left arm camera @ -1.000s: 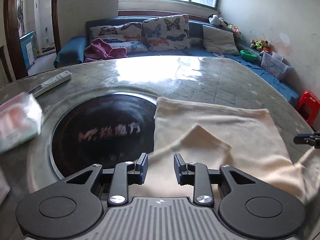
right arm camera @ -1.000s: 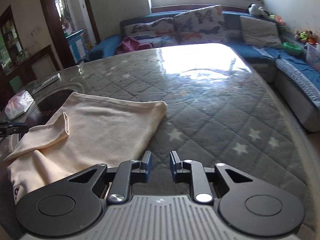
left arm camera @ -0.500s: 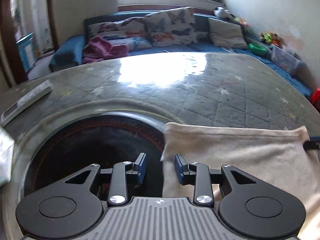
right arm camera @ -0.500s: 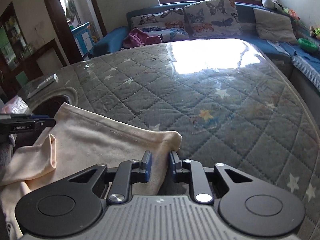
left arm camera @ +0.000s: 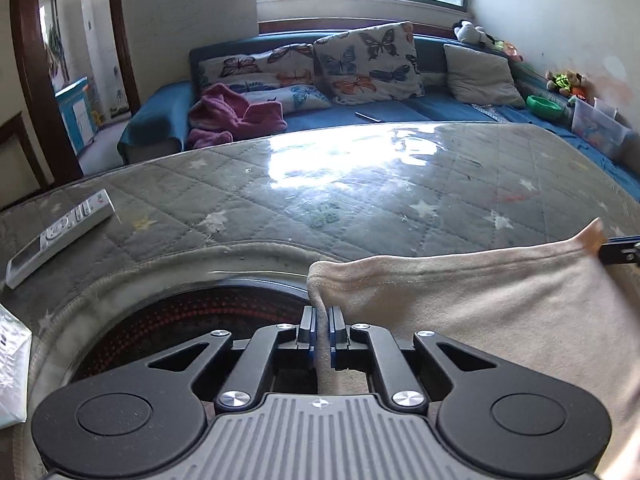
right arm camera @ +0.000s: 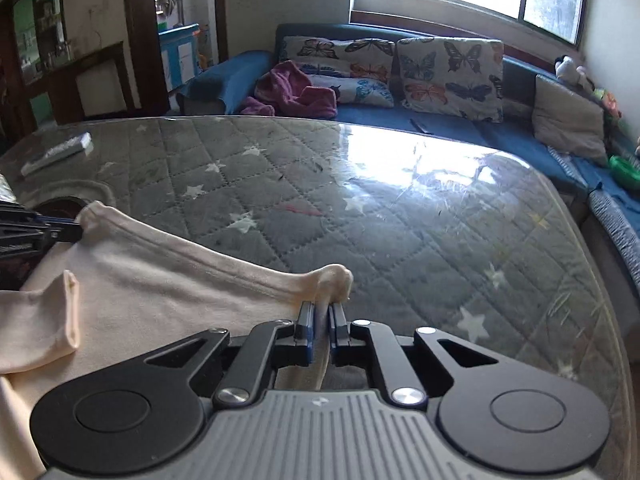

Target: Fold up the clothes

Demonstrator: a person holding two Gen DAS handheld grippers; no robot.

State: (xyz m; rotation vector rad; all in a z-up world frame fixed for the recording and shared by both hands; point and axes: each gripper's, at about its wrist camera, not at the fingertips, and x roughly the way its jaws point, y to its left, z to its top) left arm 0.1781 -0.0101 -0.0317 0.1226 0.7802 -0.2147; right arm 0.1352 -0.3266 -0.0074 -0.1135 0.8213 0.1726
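A cream garment [left arm camera: 480, 304] lies on the quilted table top [left arm camera: 360, 200], its far hem stretched between both grippers. My left gripper [left arm camera: 321, 312] has its jaws closing on the hem's left corner, with cloth between the pads. In the right wrist view my right gripper [right arm camera: 321, 308] has its jaws closing on the right corner of the garment [right arm camera: 160, 280], which bunches just past the fingertips. A folded sleeve [right arm camera: 52, 328] rests on the cloth at the left. Each gripper's tip shows at the edge of the other's view.
A white remote control [left arm camera: 60, 232] lies at the far left of the table. A dark round hob plate [left arm camera: 180, 320] sits under the garment's left end, and a white packet [left arm camera: 12, 372] is at the left edge. A blue sofa [left arm camera: 400, 108] with cushions stands behind.
Both grippers moved forward over the garment to its far hem corners, and both sets of jaws narrowed onto the cloth. The hem is now lifted and pulled taut between them.
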